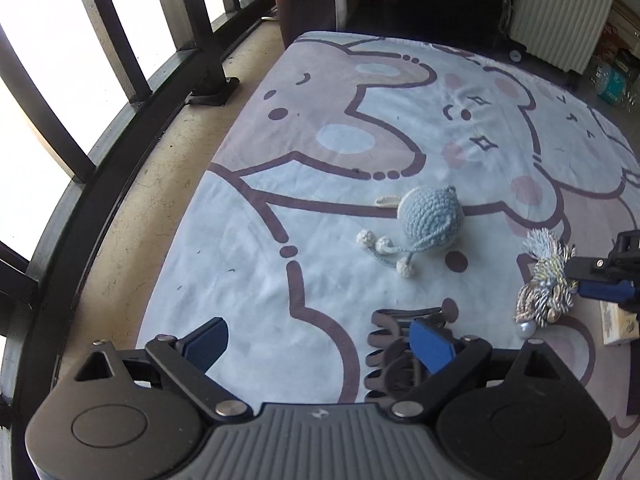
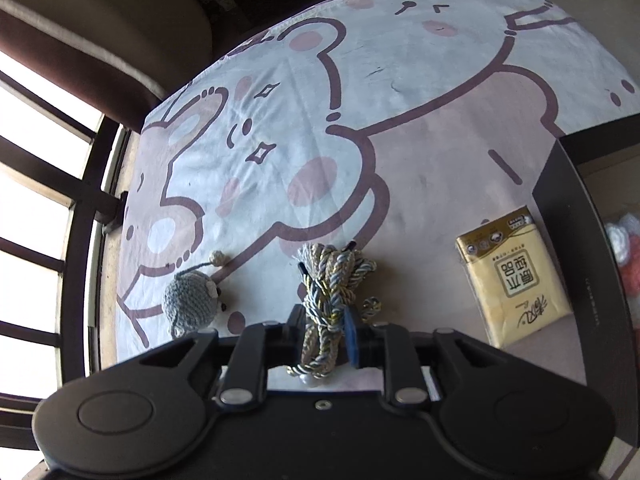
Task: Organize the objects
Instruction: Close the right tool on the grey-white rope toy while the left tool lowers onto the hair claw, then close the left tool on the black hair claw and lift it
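Note:
A blue crocheted ball (image 1: 431,215) with strings and white pompoms lies on the cartoon-print mat (image 1: 280,160); it also shows in the right wrist view (image 2: 191,304). A dark hair claw clip (image 1: 394,354) lies by my left gripper's right finger. My left gripper (image 1: 320,346) is open and empty, low over the mat. My right gripper (image 2: 325,330) is shut on a bundle of twisted silver-gold cord (image 2: 328,288), which also shows at the right of the left wrist view (image 1: 546,282). A yellow tissue pack (image 2: 514,276) lies to the right of the cord.
A black box (image 2: 588,260) stands along the mat's right side, with crocheted items (image 2: 624,248) beyond it. A window railing (image 1: 100,92) and stone ledge (image 1: 152,200) run along the left. A white radiator (image 1: 560,12) stands at the back right.

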A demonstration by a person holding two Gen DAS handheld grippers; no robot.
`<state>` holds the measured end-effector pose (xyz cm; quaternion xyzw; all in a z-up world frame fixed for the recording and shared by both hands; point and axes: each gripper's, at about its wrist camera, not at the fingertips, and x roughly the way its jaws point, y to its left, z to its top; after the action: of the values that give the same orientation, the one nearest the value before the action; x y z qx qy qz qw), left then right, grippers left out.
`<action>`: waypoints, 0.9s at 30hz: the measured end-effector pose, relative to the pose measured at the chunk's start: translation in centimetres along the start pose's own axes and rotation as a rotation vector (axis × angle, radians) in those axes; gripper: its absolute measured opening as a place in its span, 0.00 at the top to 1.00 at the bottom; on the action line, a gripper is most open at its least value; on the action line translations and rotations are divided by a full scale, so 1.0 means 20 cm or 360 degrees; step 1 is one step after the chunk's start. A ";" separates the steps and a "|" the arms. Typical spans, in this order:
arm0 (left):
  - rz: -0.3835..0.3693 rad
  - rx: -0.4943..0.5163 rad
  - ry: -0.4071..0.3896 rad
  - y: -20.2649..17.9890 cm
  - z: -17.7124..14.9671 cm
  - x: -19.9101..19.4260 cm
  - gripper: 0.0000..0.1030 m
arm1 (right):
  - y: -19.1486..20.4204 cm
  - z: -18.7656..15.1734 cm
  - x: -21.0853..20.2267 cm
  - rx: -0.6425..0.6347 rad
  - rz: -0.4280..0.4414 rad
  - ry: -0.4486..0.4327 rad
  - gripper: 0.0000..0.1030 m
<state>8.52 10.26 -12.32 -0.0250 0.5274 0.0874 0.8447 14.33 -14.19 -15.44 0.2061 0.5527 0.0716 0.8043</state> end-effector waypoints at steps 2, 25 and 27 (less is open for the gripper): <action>-0.0050 -0.0031 0.0007 -0.02 0.00 -0.02 0.12 | -0.02 0.00 0.00 0.0060 0.0013 -0.0011 0.72; -0.0246 -0.0061 0.0224 -0.17 -0.09 0.06 0.31 | -0.03 -0.07 0.14 0.0242 -0.0042 0.0086 0.67; -0.0236 -0.0047 0.0215 -0.18 -0.09 0.06 0.35 | -0.01 -0.06 0.13 0.0201 -0.0046 0.0103 0.71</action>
<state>8.09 6.65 -14.45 -0.0821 0.5786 0.0304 0.8109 14.21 -13.19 -18.03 0.2459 0.5847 0.0315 0.7724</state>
